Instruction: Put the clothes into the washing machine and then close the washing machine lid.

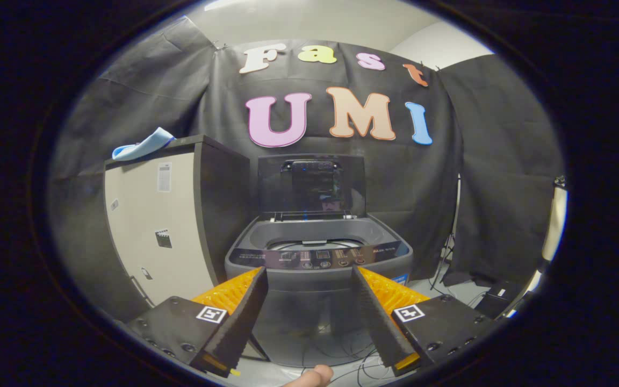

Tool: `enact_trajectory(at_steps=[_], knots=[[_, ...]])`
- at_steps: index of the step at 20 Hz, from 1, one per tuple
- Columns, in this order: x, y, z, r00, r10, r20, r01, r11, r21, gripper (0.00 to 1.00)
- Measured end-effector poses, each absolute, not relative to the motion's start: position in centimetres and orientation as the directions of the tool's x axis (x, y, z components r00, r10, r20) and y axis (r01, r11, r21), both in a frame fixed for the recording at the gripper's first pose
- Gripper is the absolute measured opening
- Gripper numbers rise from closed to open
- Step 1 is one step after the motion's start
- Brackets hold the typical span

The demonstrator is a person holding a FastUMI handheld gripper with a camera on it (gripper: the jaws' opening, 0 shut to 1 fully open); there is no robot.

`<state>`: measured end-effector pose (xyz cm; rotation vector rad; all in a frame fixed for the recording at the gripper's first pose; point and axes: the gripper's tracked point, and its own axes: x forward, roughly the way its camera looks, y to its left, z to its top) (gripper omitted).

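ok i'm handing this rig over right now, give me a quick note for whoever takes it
Gripper: fingers open, nothing between them, aimed at the washing machine just ahead.
Washing machine: lid stands upright and open; the tub opening shows beyond the control panel. Whether anything lies inside cannot be told from here.
Clothes: a light blue cloth lies on top of the beige cabinet standing beside the machine.
A fingertip of the holder shows below the fingers.
Done: lid is open. Left: pick up the cloth, drop it in the tub, close the lid.
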<state>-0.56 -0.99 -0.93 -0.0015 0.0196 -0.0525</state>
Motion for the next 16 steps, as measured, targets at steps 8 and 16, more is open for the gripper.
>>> enact_trajectory(at_steps=[8,16], knots=[[-0.9,3.4,-1.7,0.996,-0.022,-0.086,0.02,1.0,-0.022,0.97],[2.2,13.0,4.0,0.995,0.033,-0.096,-0.035,0.999,-0.017,0.97]])
